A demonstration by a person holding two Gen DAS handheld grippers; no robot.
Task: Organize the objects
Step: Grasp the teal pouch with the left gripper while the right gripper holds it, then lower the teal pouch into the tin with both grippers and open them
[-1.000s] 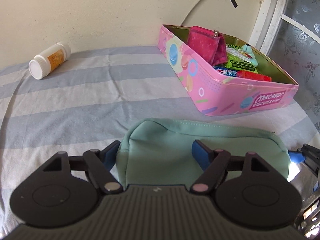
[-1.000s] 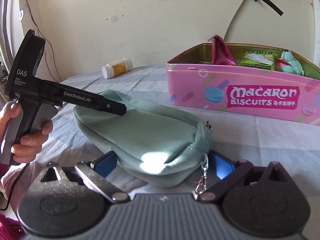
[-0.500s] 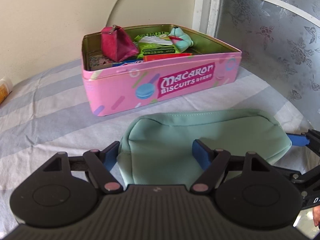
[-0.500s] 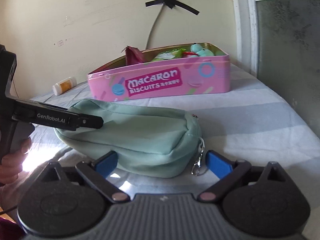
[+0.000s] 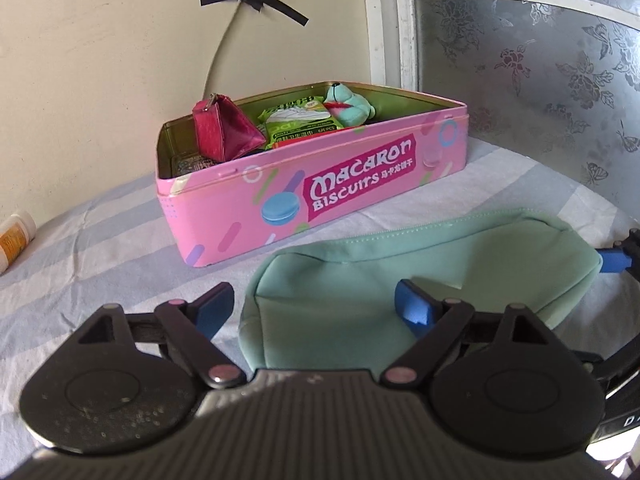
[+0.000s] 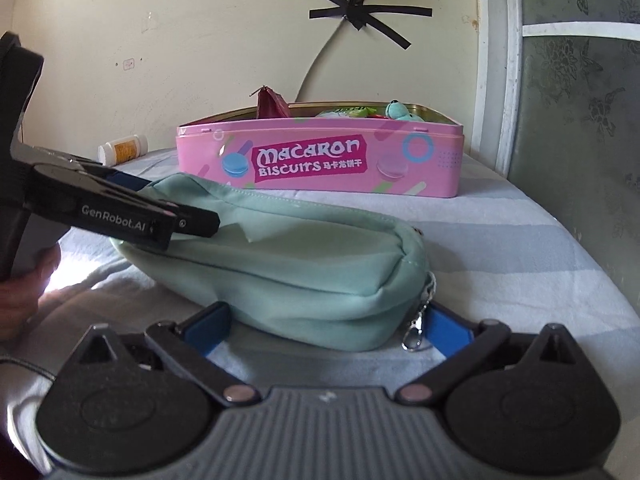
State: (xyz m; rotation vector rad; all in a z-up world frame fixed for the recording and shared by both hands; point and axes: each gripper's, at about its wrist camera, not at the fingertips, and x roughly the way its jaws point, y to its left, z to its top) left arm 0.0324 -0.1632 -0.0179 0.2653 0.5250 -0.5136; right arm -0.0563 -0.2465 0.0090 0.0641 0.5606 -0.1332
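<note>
Striped grey-and-white bedding covers the surface under both of my tools. My left tool stands spread wide, its blue pads astride one end of the mint-green pouch; whether the pads touch the fabric I cannot tell. My right tool is likewise spread, flanking the pouch's other end, where a metal clasp hangs beside the right pad. Just beyond the pouch sits the pink biscuit tin, lid off, holding a magenta coin purse, a green packet and a teal plush toy. A white pill bottle lies on its side left of the tin.
</note>
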